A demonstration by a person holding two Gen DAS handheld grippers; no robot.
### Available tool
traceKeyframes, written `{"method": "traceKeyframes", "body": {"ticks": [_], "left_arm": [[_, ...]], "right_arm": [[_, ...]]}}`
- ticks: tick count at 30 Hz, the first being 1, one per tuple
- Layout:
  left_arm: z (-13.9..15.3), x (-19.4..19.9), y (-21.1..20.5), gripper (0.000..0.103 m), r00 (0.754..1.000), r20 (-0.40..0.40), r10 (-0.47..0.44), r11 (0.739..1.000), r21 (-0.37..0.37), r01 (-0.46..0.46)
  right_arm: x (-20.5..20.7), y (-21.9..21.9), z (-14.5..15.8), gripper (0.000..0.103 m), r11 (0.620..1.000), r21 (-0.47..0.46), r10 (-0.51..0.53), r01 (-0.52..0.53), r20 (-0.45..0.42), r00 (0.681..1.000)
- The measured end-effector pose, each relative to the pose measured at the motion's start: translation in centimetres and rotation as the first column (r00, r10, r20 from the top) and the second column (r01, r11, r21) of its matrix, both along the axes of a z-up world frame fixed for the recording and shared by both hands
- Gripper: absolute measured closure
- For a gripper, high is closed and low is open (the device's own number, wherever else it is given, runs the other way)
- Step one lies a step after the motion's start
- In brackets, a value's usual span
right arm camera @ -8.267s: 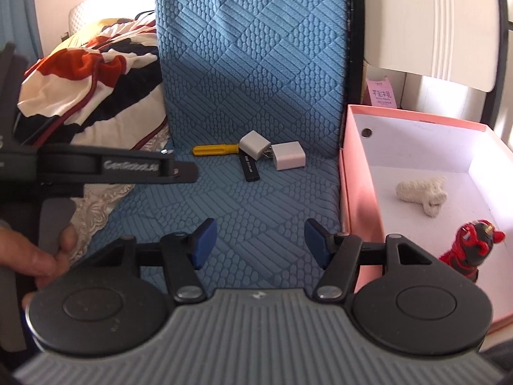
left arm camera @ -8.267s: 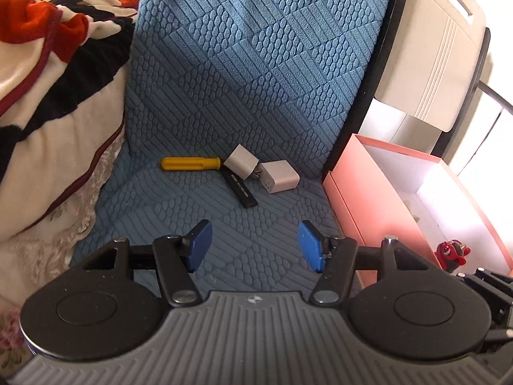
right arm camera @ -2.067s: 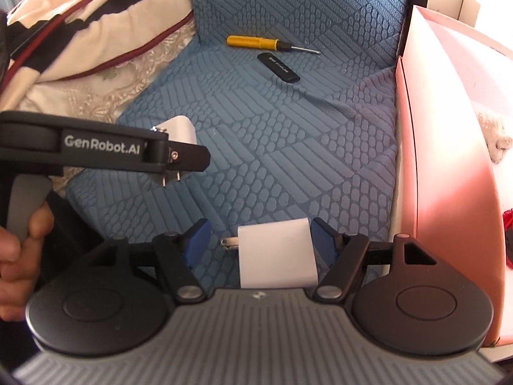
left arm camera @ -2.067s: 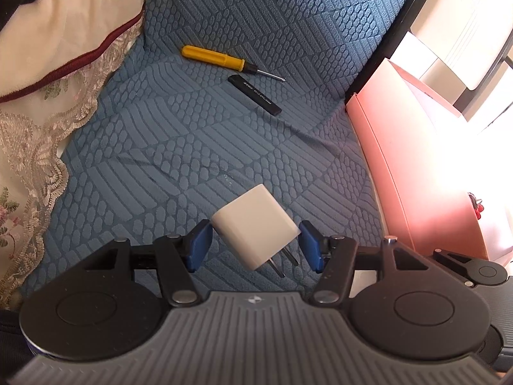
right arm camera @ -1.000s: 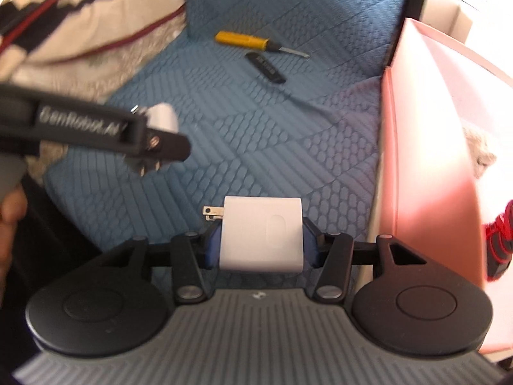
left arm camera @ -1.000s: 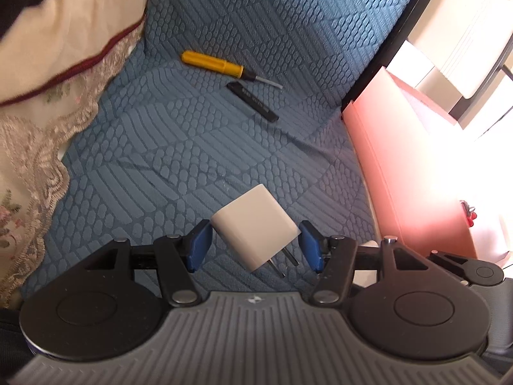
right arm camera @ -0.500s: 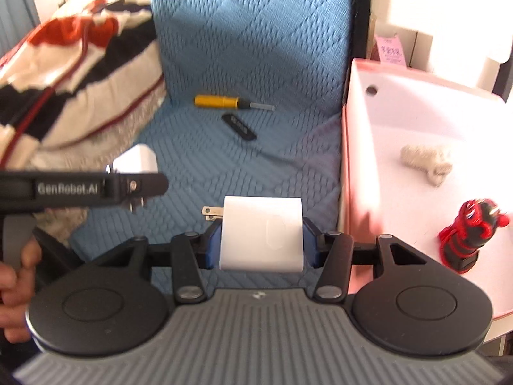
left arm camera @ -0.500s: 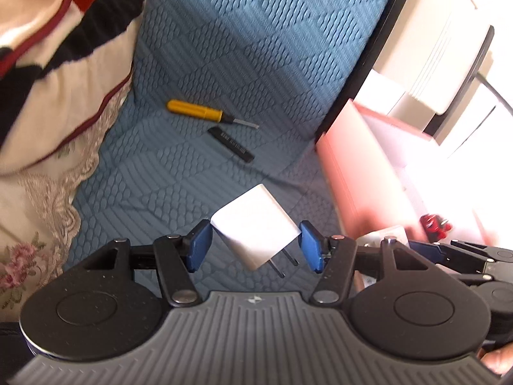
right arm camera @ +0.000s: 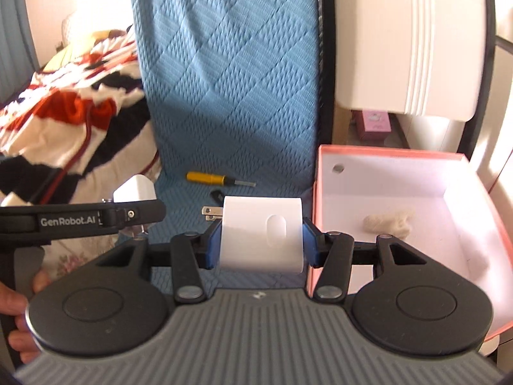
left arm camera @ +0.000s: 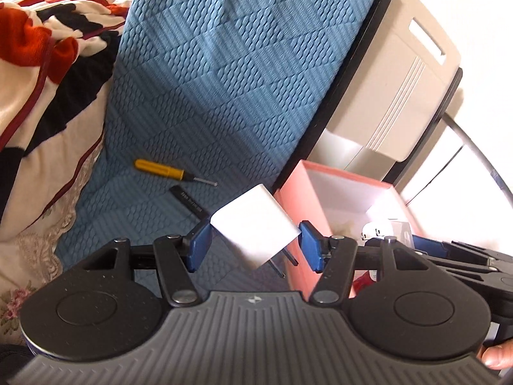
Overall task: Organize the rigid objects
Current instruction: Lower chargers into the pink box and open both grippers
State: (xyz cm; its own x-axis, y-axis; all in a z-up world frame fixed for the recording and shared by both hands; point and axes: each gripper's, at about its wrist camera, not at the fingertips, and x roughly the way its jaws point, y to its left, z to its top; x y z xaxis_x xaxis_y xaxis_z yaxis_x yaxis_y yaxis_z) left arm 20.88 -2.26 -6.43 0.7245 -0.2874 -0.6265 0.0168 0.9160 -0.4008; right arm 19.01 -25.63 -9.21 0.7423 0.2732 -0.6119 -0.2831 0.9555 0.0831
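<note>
My left gripper (left arm camera: 255, 243) is shut on a white charger plug (left arm camera: 253, 224), held tilted with its prongs pointing down, above the blue seat near the pink box (left arm camera: 296, 205). My right gripper (right arm camera: 261, 240) is shut on a second white charger plug (right arm camera: 263, 234), prongs pointing left, just left of the pink box (right arm camera: 315, 199). A yellow screwdriver (left arm camera: 160, 168) and a black stick (left arm camera: 189, 203) lie on the blue cushion (left arm camera: 205, 96). The screwdriver (right arm camera: 208, 178) also shows in the right wrist view.
The pink box holds a cream fuzzy item (right arm camera: 388, 221). A patterned blanket (left arm camera: 41, 80) lies left of the cushion. A beige cabinet (left arm camera: 394, 86) stands behind the box. The left gripper's body (right arm camera: 80, 218) crosses the right wrist view at left.
Both grippers have lifted and tilted up with their chargers held. The left one has moved right toward the pink box; the box interior now shows more fully in the right view.
</note>
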Motion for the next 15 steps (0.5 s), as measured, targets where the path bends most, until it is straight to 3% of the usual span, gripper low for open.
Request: {"method": "traceKeyframes", "body": {"ticks": [8, 15], "left_arm": [[2.3, 0.9, -3.9, 0.038, 0.998, 0.054, -0.031, 0.999, -0.024, 0.032], [0.6, 1.6, -9.0, 0.038, 0.995, 0.042, -0.094, 0.995, -0.038, 0.096]], "right_arm": [[-0.5, -2.9, 2.3, 0.05, 0.999, -0.015, -0.04, 0.041, 0.063, 0.997], [-0.9, -7.9, 1.9, 0.05, 0.992, -0.036, -0.123, 0.125, 0.045, 0.991]]}}
